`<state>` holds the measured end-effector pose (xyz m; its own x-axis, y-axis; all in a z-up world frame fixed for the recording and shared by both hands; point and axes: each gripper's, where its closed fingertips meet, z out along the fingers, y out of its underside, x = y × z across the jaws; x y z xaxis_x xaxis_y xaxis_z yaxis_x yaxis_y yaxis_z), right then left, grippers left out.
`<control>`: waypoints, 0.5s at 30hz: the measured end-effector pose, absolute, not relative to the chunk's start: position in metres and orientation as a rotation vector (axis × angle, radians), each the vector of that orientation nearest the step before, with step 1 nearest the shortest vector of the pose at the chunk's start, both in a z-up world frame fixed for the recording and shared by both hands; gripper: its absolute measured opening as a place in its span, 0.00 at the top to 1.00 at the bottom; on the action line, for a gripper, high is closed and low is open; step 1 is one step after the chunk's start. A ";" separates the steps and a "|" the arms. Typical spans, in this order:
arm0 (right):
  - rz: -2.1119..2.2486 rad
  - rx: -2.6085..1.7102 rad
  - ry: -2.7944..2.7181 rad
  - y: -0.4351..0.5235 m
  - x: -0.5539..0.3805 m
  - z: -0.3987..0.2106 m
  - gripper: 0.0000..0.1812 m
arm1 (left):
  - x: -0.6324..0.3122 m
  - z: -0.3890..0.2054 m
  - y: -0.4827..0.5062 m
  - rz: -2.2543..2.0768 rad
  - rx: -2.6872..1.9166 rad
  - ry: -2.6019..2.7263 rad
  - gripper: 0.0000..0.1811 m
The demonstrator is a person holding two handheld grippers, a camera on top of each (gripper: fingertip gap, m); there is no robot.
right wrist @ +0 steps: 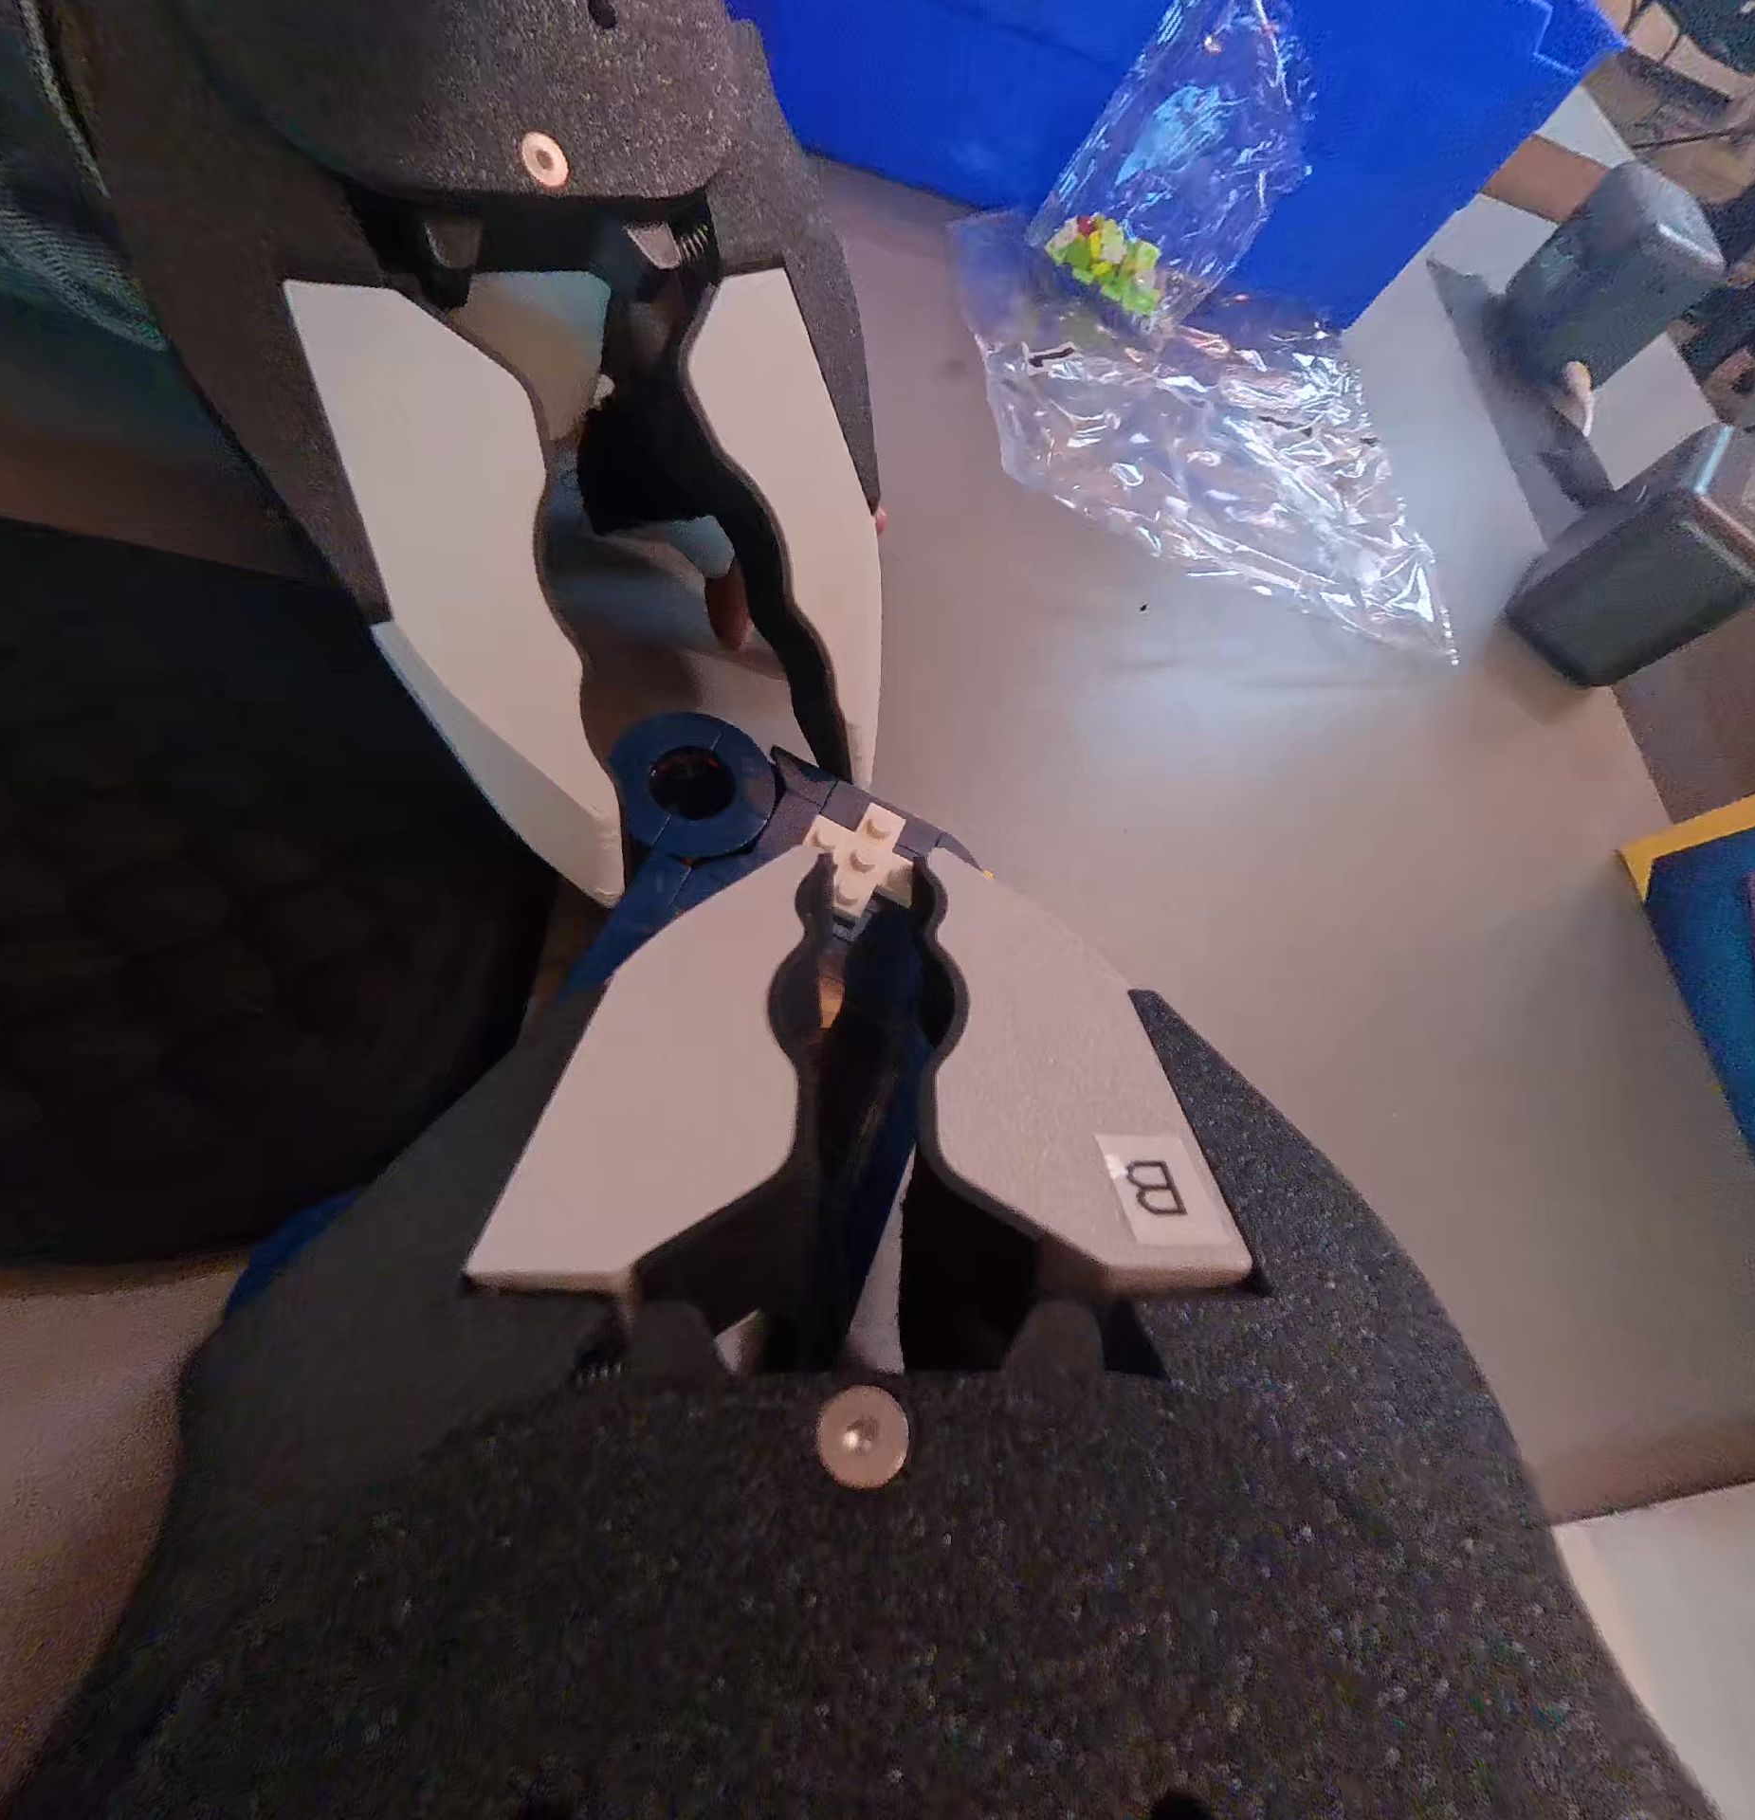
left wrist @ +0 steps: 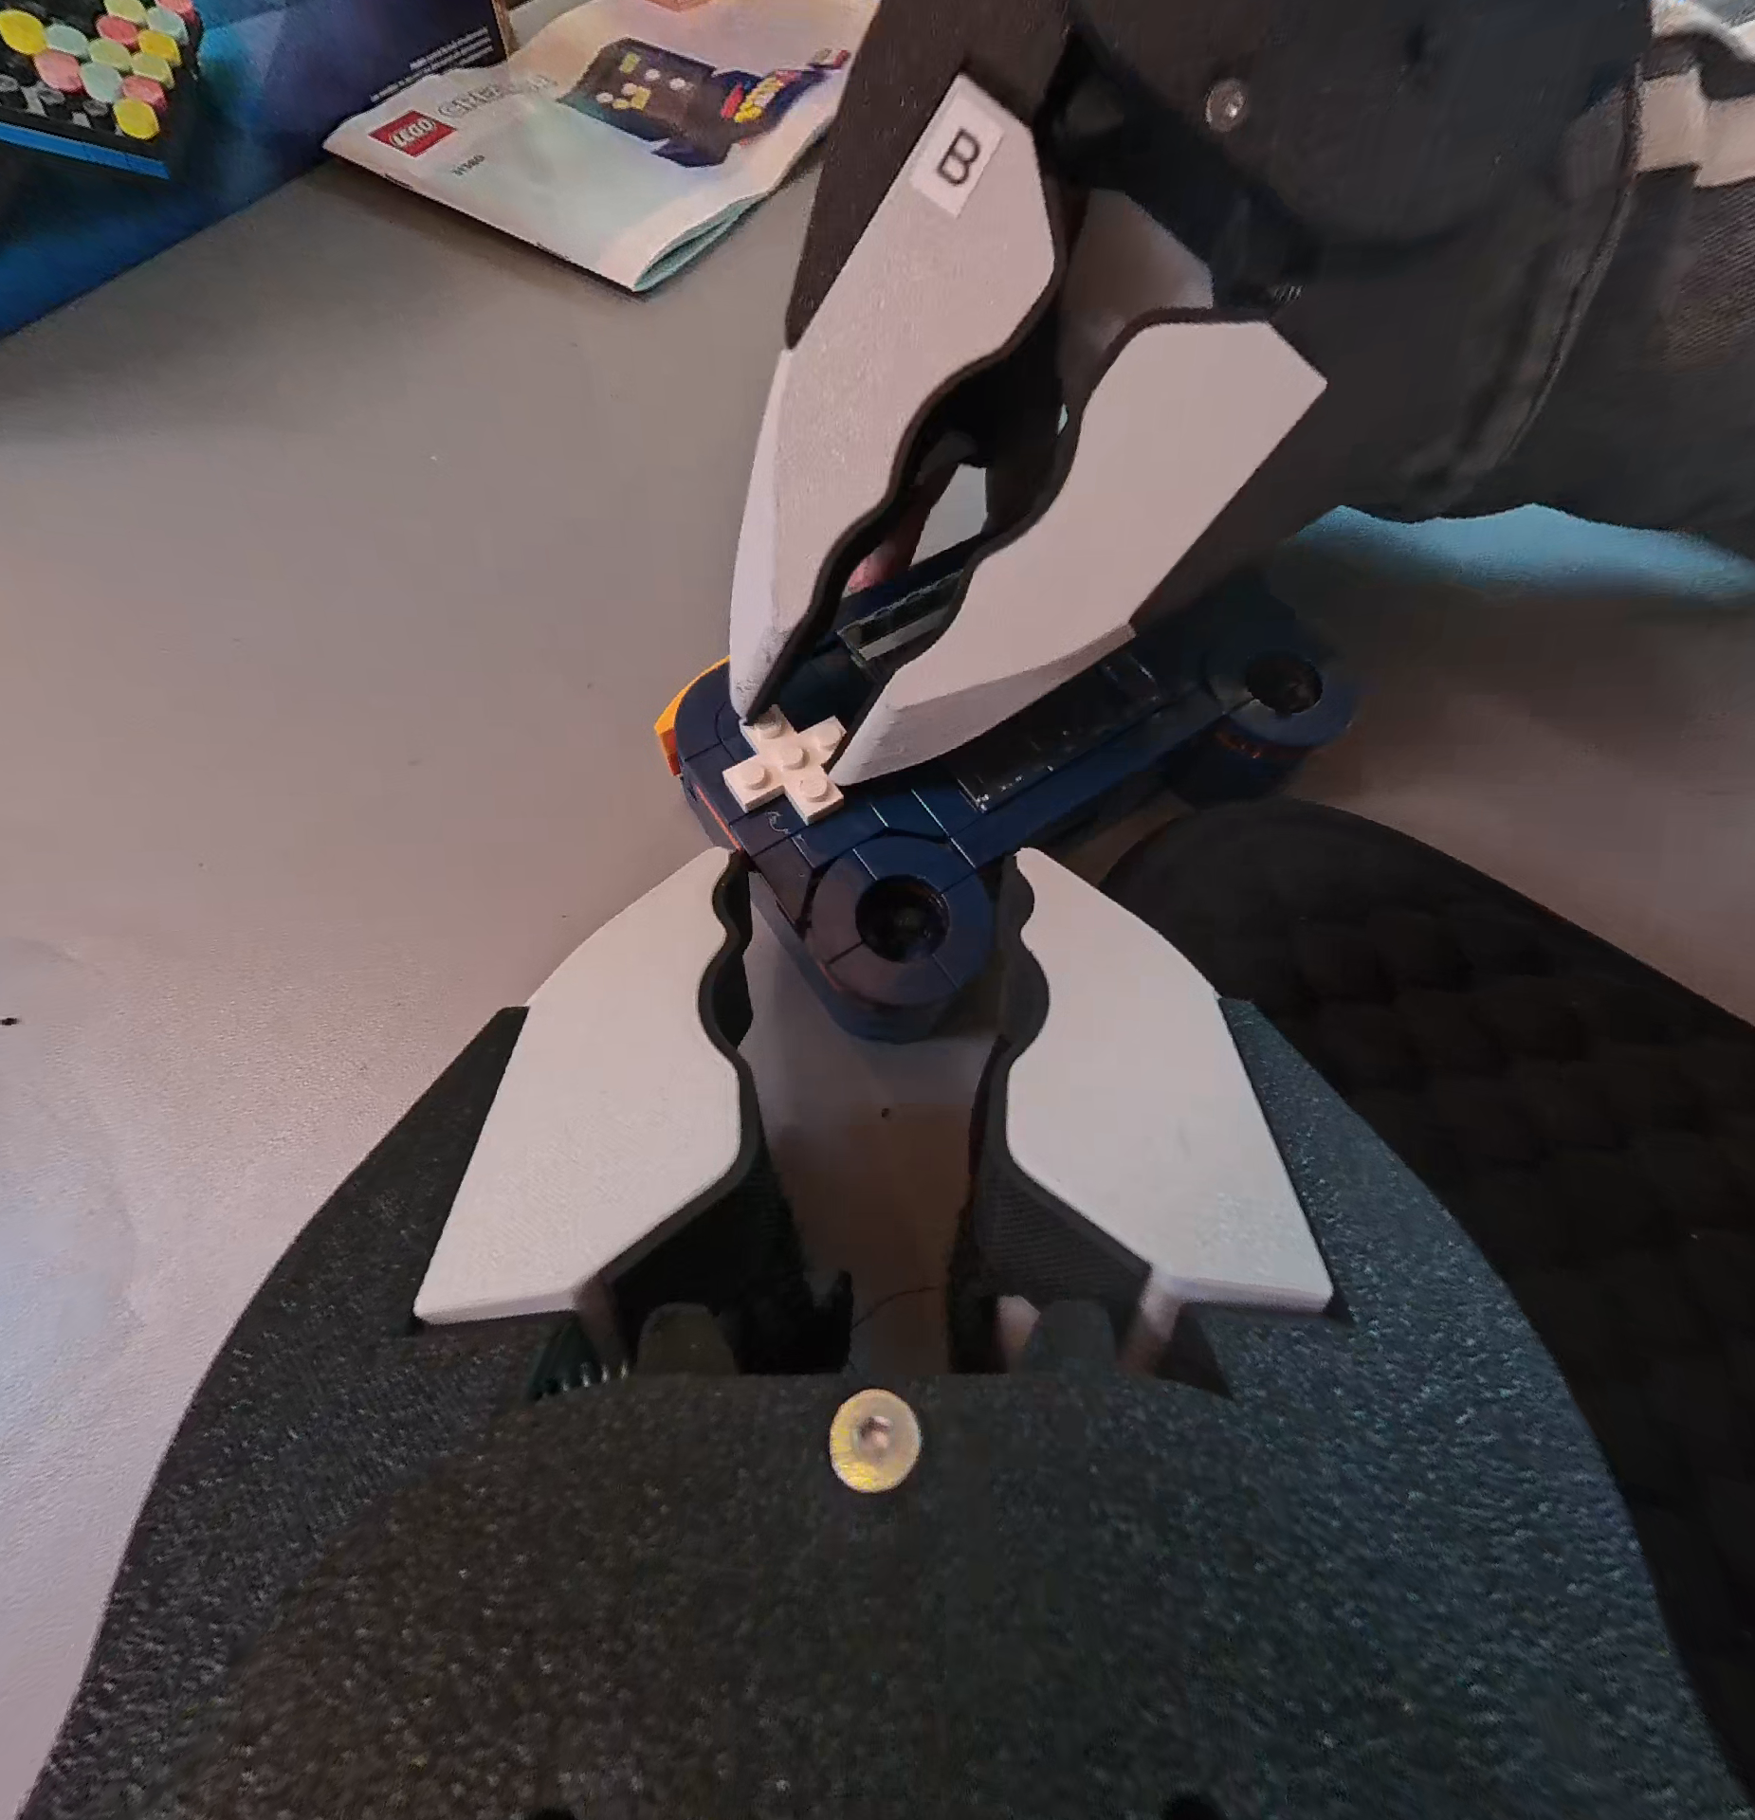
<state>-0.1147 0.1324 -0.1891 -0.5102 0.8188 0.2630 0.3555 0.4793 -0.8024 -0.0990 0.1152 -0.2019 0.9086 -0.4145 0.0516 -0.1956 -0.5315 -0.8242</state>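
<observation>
A dark blue brick model [left wrist: 952,788] with ring-shaped ends and an orange piece lies on the grey table [left wrist: 312,640]. My left gripper [left wrist: 878,886] is shut on the model's near ring end [left wrist: 903,921]. A small white cross-shaped plate [left wrist: 786,770] sits on top of the model. My right gripper [left wrist: 804,734] comes down from above, its fingertips closed against the plate's arms. In the right wrist view the plate [right wrist: 868,845] shows between my right gripper's tips [right wrist: 871,872]. The left gripper [right wrist: 730,817] holds the ring end [right wrist: 691,783] from the far side.
An instruction booklet [left wrist: 597,148] and a blue box [left wrist: 115,197] bearing coloured hexagon tiles lie at the far left. Clear plastic bags [right wrist: 1218,443], one holding green pieces, lie before a blue bin [right wrist: 1001,89]. Dark grey blocks [right wrist: 1641,581] stand right. A black padded mat [left wrist: 1444,1034] lies beside the model. Less than 4 cm separates the two grippers' tips.
</observation>
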 end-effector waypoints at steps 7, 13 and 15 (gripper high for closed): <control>1.042 -1.114 -2.261 0.115 -0.118 -0.193 0.86 | -0.087 -0.203 0.112 -0.306 -2.127 0.521 0.74; 1.020 -1.091 -2.530 0.118 -0.108 -0.195 0.80 | -0.090 -0.205 0.114 -0.326 -2.157 0.486 0.76; 0.986 -1.045 -2.579 0.128 -0.103 -0.192 0.78 | -0.089 -0.206 0.113 -0.342 -2.161 0.492 0.77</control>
